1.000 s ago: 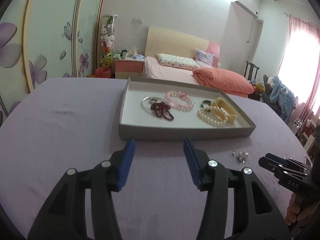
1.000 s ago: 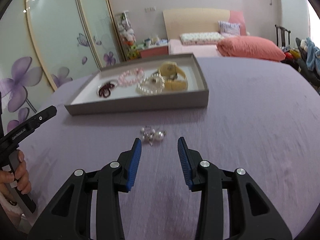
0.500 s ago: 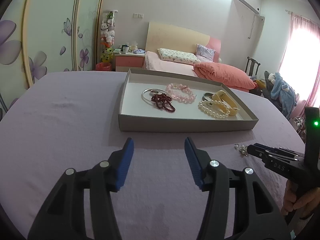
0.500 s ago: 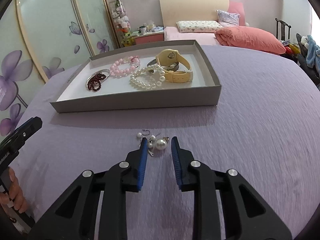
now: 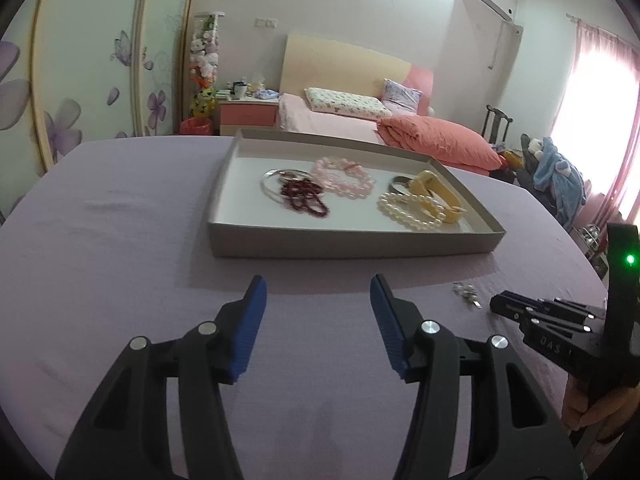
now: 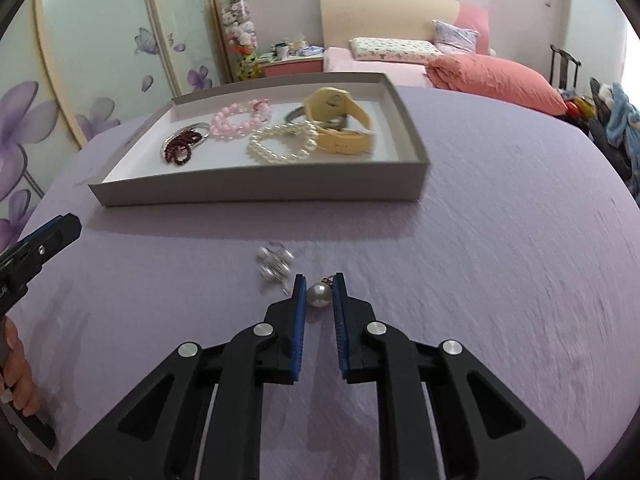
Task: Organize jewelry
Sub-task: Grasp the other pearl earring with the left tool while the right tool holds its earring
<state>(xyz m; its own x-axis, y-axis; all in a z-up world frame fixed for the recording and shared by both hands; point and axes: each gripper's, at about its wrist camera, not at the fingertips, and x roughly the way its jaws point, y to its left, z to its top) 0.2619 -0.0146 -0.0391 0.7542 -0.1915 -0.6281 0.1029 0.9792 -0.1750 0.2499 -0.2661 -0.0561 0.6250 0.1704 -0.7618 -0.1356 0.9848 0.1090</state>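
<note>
Since a second ago the right tool (image 6: 319,282) has come forward to the loose earrings and its blue pads have just been closing; they now press on either side of a round pearl earring (image 6: 319,294), which rests low against the purple surface (image 6: 500,264). Just left of the pearl, a small blurred cluster of silvery earrings (image 6: 274,262) lies on the cloth, apart from the pads. Beyond them stands a shallow grey tray (image 6: 256,190) holding a dark red bead bracelet (image 6: 182,146), a pink bead bracelet (image 6: 240,118), a white pearl bracelet (image 6: 284,144) and a cream yellow watch (image 6: 340,120). The left tool (image 5: 316,294) hovers over bare cloth in front of the tray's near wall, its pads wide apart with nothing between them. A hand (image 5: 596,416) grips the right tool's handle at the lower right edge of the left view
</note>
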